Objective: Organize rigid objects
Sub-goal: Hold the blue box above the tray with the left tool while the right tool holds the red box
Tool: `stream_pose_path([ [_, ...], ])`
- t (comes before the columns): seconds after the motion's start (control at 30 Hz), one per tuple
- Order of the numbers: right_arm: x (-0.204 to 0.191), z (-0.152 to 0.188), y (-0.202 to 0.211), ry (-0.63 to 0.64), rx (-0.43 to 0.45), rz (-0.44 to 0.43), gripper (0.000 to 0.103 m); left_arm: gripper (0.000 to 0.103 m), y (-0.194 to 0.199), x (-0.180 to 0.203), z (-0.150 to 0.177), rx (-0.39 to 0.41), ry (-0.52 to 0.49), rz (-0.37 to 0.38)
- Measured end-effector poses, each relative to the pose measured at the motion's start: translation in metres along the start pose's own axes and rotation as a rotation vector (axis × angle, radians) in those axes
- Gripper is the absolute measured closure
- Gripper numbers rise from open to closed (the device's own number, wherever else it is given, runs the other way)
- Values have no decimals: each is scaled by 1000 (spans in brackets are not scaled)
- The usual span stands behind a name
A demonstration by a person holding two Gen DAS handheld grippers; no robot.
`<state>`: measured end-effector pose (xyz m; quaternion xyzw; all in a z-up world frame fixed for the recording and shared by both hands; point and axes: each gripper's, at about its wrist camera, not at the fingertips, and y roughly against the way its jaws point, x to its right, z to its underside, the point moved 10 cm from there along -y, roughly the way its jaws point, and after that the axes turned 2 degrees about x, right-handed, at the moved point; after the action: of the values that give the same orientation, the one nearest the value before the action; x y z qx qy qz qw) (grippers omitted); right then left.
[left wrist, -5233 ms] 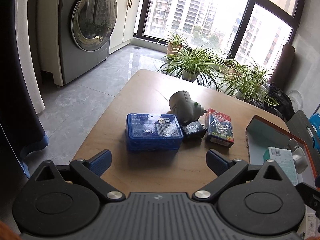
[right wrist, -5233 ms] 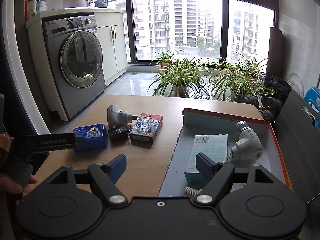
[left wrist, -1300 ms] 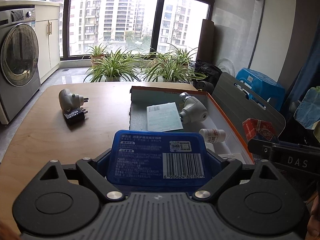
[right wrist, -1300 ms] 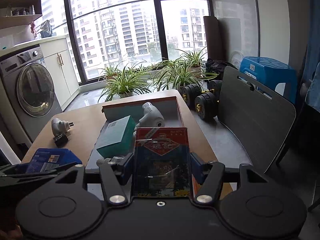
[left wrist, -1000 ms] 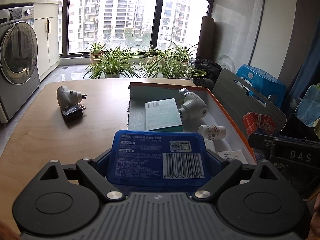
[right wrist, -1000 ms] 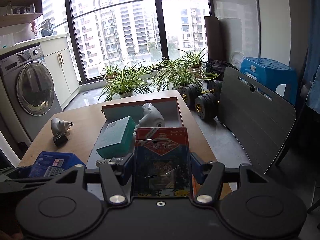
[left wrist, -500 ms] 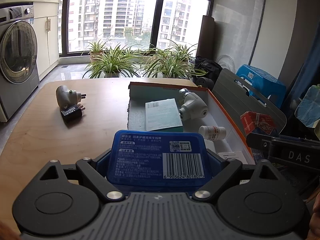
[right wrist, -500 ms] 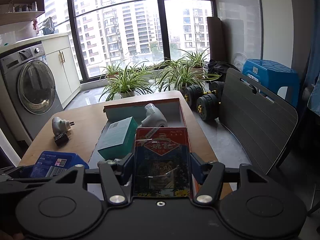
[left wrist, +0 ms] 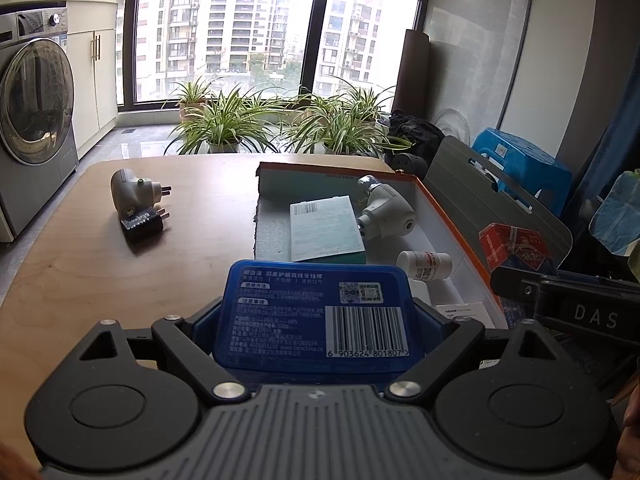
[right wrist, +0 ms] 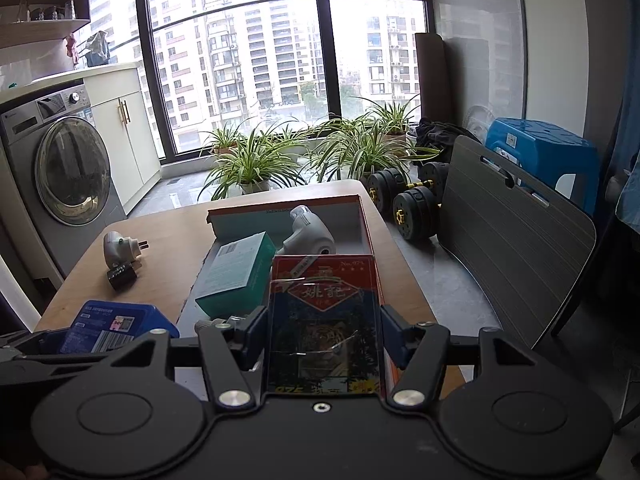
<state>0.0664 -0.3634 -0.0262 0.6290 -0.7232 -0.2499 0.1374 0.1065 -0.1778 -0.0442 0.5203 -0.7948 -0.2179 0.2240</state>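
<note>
My left gripper is shut on a blue plastic box, barcode side up, held above the wooden table just in front of the open orange-rimmed carton. My right gripper is shut on a red playing-card box, held over the carton's near right end. That red box also shows at the right of the left wrist view. In the carton lie a teal box, a grey-white device and a small white bottle.
A grey plug adapter and a black plug lie on the table's left part. Right of the table stand a dark grey slatted panel, dumbbells and a blue stool. Potted plants line the window; a washing machine is far left.
Five seconds ago both grippers were open and the blue and red boxes lay on the table. Now each is gripped and held by the carton. Over the last second hardly anything moved.
</note>
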Motion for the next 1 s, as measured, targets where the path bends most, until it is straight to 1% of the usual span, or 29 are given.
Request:
stream_pose_path([
  [1.0,2,-8,1,-1,7,2,31,8,-3,7,-14,11,-3,12],
])
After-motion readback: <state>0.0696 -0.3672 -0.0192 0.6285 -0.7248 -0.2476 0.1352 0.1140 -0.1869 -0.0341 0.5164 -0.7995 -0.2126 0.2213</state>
